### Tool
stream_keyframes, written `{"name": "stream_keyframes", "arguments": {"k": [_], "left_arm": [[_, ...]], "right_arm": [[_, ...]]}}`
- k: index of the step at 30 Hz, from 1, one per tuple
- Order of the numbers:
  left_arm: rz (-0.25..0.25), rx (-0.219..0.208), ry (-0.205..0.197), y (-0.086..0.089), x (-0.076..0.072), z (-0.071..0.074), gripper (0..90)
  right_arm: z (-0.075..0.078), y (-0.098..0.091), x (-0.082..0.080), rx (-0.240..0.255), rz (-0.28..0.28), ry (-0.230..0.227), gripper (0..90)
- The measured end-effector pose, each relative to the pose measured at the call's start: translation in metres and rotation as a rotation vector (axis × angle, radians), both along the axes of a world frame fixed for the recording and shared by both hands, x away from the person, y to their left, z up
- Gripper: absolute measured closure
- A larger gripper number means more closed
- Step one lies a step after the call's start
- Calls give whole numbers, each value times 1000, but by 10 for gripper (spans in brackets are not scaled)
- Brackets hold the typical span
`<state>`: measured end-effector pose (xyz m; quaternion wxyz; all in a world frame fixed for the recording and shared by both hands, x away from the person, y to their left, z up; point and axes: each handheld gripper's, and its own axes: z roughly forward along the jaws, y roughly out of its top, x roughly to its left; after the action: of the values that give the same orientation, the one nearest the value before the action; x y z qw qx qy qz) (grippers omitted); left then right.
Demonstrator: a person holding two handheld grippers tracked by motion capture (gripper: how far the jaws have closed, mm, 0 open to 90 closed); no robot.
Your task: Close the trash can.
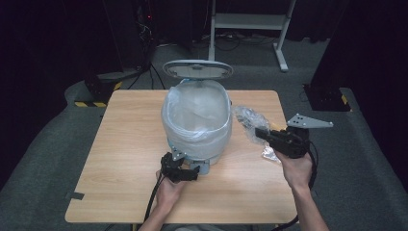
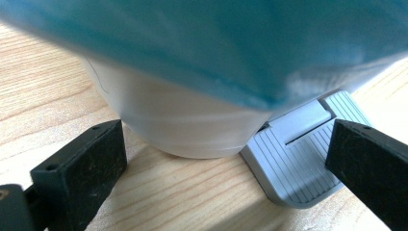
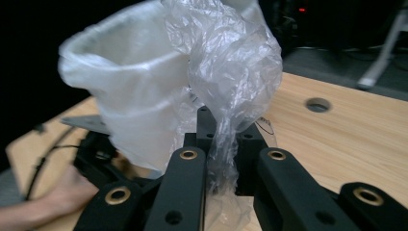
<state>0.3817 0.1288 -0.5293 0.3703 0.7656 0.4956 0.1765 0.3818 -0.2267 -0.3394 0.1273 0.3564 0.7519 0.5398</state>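
A pedal bin [image 1: 197, 115] lined with a white bag stands mid-table, its grey lid [image 1: 197, 70] tipped up. My left gripper [image 1: 190, 163] sits low at the bin's foot. Its jaws are open and wide apart [image 2: 226, 163] around the white base [image 2: 192, 125], with the right-hand jaw over the edge of the grey ribbed pedal [image 2: 293, 163]. My right gripper [image 1: 260, 132] hovers to the right of the bin, above the table. It is shut on a crumpled clear plastic bag [image 1: 248, 118]. The bag [image 3: 231, 62] billows above the jaws [image 3: 225, 144], beside the lined bin [image 3: 125, 96].
The wooden table [image 1: 130, 144] has a round cable hole [image 3: 317, 104] and a scrap of tape [image 1: 76, 196] at its near left corner. A white desk frame [image 1: 250, 21] stands on the floor behind. Black-and-yellow striped blocks [image 1: 96, 103] lie off the far left corner.
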Motion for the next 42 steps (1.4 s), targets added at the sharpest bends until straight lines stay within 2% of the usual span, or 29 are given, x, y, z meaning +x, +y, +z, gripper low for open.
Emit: {"name": "stream_keyframes", "arguments": {"k": [8, 21, 24, 30, 42], "left_arm": [[1, 0, 0, 0, 0, 0, 8], [0, -1, 0, 0, 0, 0, 8], [0, -1, 0, 0, 0, 0, 8], [0, -1, 0, 0, 0, 0, 8], [0, 1, -3, 0, 0, 0, 8]], "right_arm": [[11, 8, 3, -3, 29, -21, 847], [20, 22, 8, 15, 86, -21, 847], [24, 28, 10, 35, 116, -22, 846], [27, 36, 12, 39, 145, -17, 846], [33, 55, 27, 43, 174, -8, 846]]}}
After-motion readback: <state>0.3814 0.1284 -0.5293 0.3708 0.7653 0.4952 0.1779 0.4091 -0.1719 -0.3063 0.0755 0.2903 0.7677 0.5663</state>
